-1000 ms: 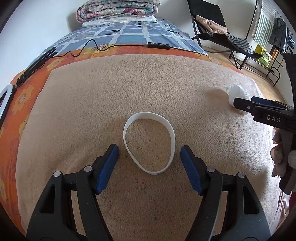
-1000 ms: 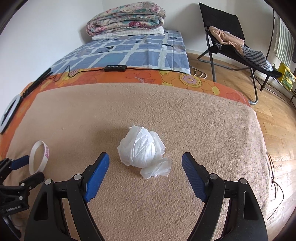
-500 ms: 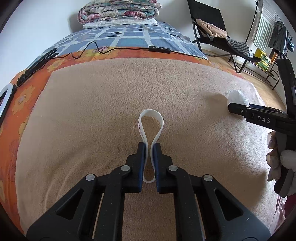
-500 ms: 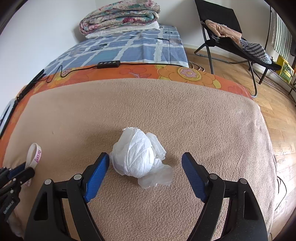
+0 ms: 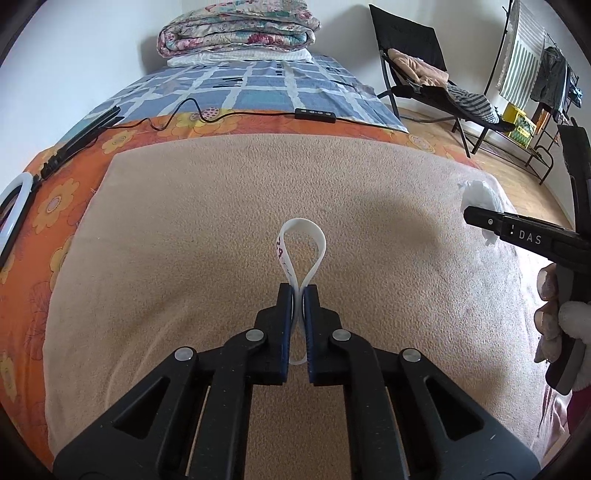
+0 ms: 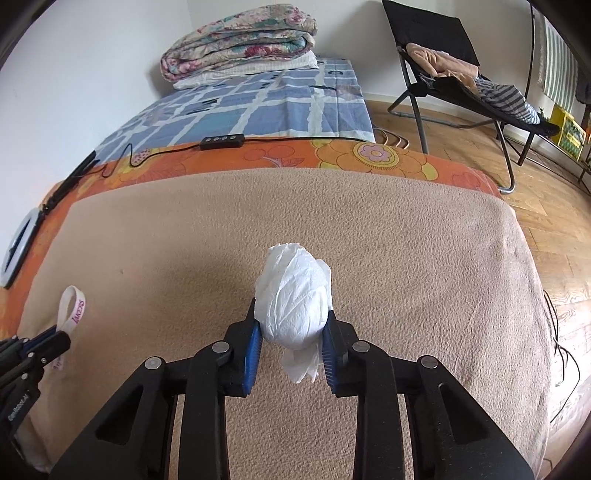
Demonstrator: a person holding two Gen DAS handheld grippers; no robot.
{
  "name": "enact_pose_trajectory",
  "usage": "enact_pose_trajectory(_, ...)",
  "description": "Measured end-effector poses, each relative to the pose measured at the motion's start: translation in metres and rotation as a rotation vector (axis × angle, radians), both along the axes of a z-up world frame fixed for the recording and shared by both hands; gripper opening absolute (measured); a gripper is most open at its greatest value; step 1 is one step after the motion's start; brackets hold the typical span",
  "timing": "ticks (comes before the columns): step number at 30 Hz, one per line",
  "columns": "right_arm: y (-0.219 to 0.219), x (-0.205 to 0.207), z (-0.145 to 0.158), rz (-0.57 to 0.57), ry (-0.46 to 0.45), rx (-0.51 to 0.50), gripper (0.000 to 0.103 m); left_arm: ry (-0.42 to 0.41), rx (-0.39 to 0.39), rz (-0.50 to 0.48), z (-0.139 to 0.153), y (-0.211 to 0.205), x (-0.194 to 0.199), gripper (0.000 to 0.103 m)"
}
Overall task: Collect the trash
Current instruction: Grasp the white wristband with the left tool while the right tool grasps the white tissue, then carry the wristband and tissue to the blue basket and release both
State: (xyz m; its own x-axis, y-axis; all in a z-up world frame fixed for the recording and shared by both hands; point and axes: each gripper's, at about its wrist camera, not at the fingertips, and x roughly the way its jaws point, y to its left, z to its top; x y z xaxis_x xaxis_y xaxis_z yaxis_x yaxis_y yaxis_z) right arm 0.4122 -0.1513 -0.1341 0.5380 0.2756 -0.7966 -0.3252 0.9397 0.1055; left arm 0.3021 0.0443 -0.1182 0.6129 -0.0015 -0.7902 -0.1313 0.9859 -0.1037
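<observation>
White wristband [image 5: 303, 251], white tissue wad [image 6: 293, 299], beige blanket [image 6: 406, 258], orange floral sheet [image 6: 369, 153].

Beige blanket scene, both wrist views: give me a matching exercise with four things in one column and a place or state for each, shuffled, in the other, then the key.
Things:
1. white wristband
2. crumpled white paper
3. folded floral quilt
4. black inline remote on a cable

Places or states:
A. stacked at the far end of the bed
B. squeezed flat into a loop by the left gripper
C. lying on the orange flowered sheet
D. clamped between the blue pads of the right gripper

Pairs: 1-B, 2-D, 3-A, 4-C
</observation>
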Motion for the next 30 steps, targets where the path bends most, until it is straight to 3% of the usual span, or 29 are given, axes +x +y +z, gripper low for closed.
enact_pose_trajectory(13, 0.003, -0.051, 0.061, 0.055, -0.075, -0.003, 0.026, -0.078, 0.013, -0.024, 0.067, -0.011, -0.055, 0.005)
enact_pose_trajectory(23, 0.014, -0.122, 0.112, 0.133, -0.144, -0.011, 0.026, -0.123, 0.015, -0.036, 0.112, -0.014, -0.119, 0.005)
enact_pose_trajectory(30, 0.010, -0.179, 0.132, 0.179, -0.163, -0.002, 0.026, -0.139, 0.020, -0.060, 0.133, -0.024, -0.170, 0.005)
